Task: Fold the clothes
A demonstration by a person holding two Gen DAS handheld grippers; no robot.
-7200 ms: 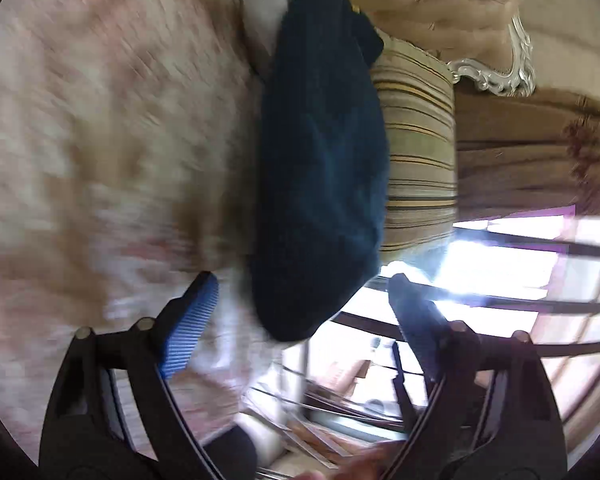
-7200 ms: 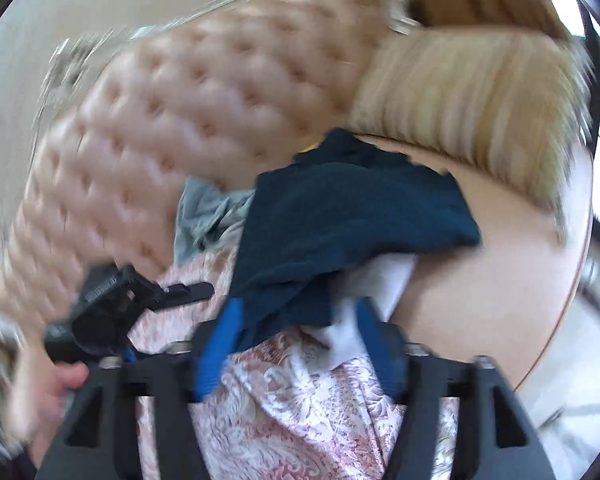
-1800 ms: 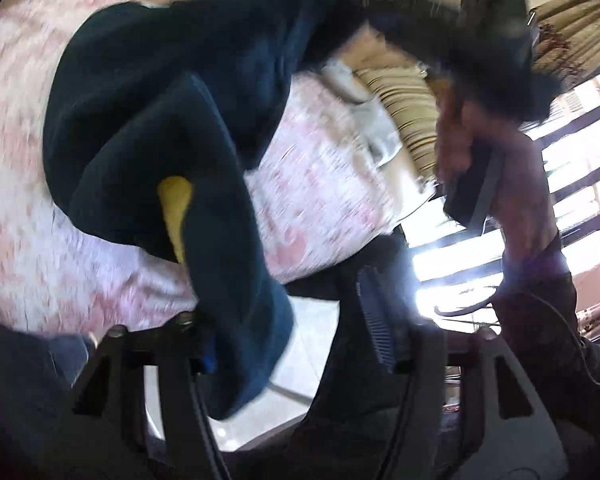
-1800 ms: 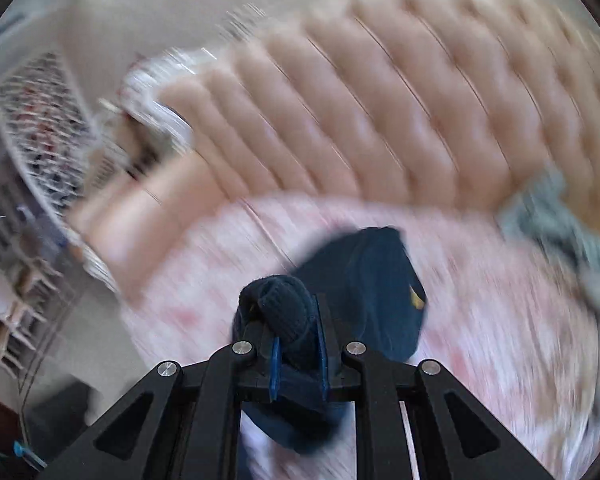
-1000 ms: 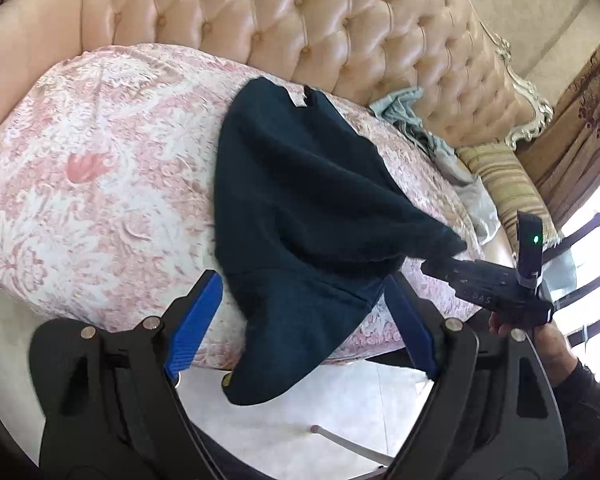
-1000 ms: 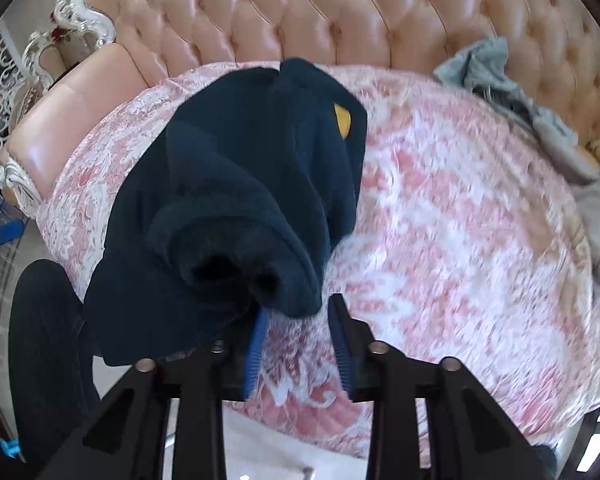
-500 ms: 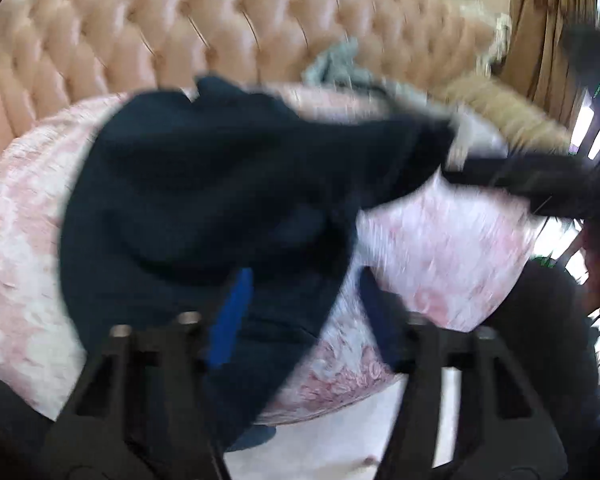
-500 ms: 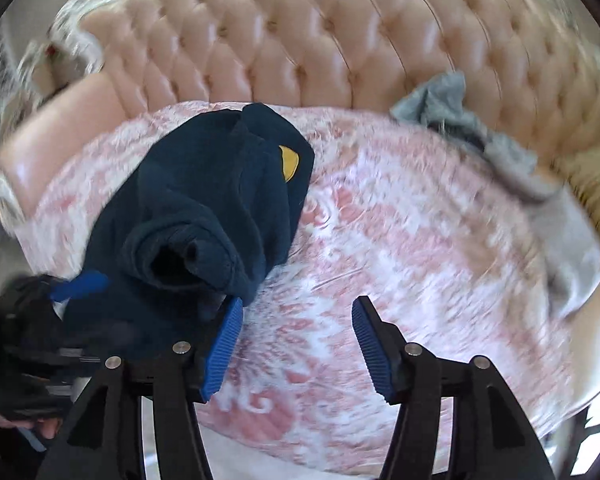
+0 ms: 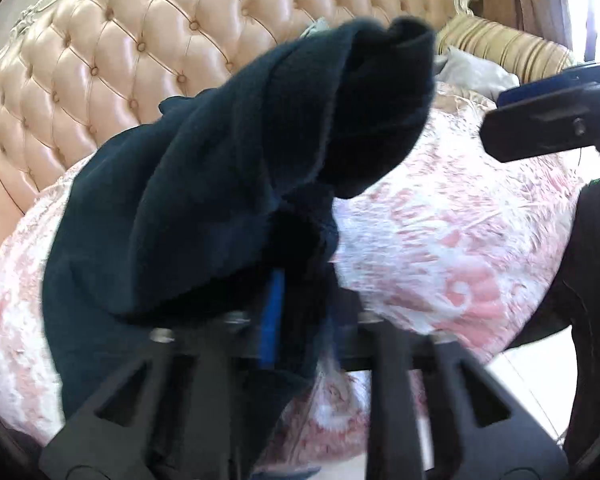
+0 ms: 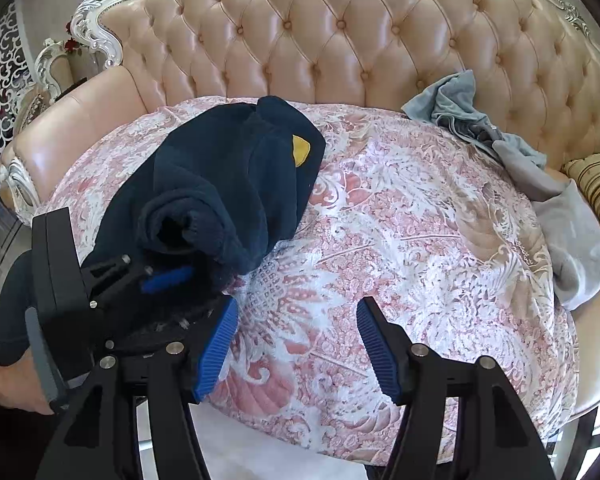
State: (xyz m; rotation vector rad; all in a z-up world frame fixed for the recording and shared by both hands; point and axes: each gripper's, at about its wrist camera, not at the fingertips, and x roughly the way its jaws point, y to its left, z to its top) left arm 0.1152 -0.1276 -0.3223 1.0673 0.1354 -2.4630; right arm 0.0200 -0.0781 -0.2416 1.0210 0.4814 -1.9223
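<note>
- The navy garment (image 10: 228,184) lies bunched at the 10 o'clock side of the floral sofa cover (image 10: 420,248) in the right wrist view, one sleeve cuff rolled open toward the camera and a yellow tag (image 10: 300,149) showing near its far edge.
- The left gripper (image 9: 296,312) has just been closing; its fingers now pinch the near hem of the garment, with cloth draped over both.
- The right gripper (image 10: 296,344) has just been opening; its fingers stand apart over bare cover at 6 o'clock, holding nothing, just beside the garment's near edge.
- Judged step: re-grasp and spread the garment flat before the first fold.
- Procedure: keep the left pinch firm; take the opposite hem corner with the right fingers, catching a single layer only; draw both corners apart until the cloth is taut, then lay it down.
- Risk: the sleeve may stay tucked under; free it first.
- The grey clothes (image 10: 500,148) at 2 o'clock lie well apart, against the tufted sofa back (image 10: 340,24).
</note>
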